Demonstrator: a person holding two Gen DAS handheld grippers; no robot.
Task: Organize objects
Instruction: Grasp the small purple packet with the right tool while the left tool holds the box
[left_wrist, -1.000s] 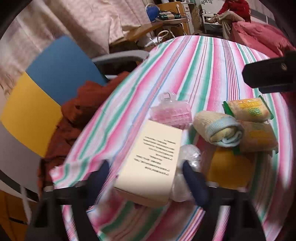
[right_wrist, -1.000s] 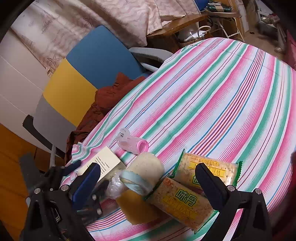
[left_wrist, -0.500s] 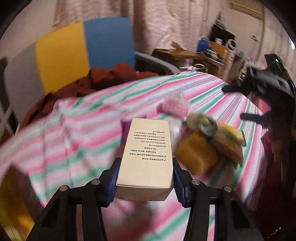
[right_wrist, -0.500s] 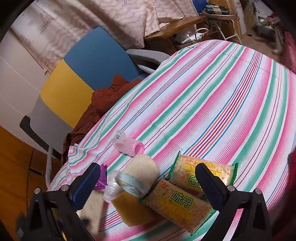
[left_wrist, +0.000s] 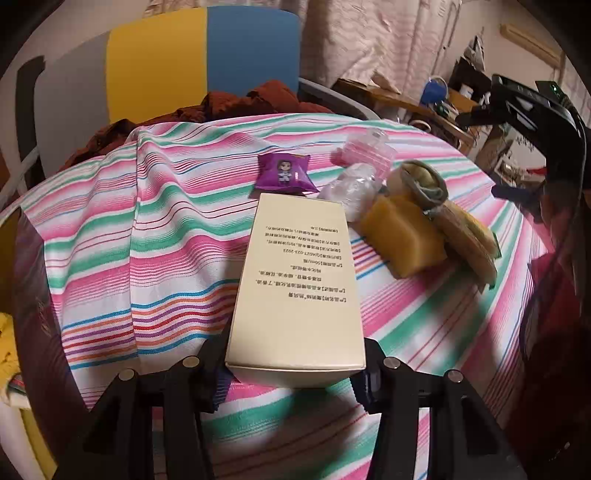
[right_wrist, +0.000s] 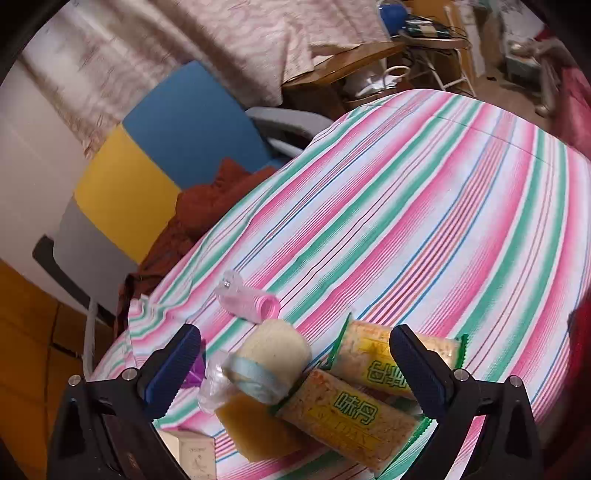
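My left gripper (left_wrist: 293, 363) is shut on a cream box (left_wrist: 301, 280) with printed text, held above the striped tablecloth (left_wrist: 166, 229). Beyond the box lie a purple snack packet (left_wrist: 284, 175), a clear plastic wrap (left_wrist: 351, 188), a pink roller (left_wrist: 365, 149), a rolled sock (left_wrist: 421, 181), a yellow sponge (left_wrist: 402, 236) and snack bars (left_wrist: 469, 240). My right gripper (right_wrist: 295, 365) hangs open above that cluster: rolled sock (right_wrist: 273, 358), yellow sponge (right_wrist: 255, 432), two snack bars (right_wrist: 354, 417), pink roller (right_wrist: 249, 302). A corner of the box (right_wrist: 195, 456) shows at the bottom.
A chair (left_wrist: 177, 62) with grey, yellow and blue panels stands at the table's far edge, with a rust-red cloth (left_wrist: 236, 107) on its seat. The tablecloth (right_wrist: 424, 206) stretches bare to the right of the cluster. Cluttered desks (right_wrist: 369, 59) stand beyond.
My left gripper closed on the cream box and lifted it back out of the cluster, uncovering the purple packet. My right gripper stayed open, shifting slightly over the items.
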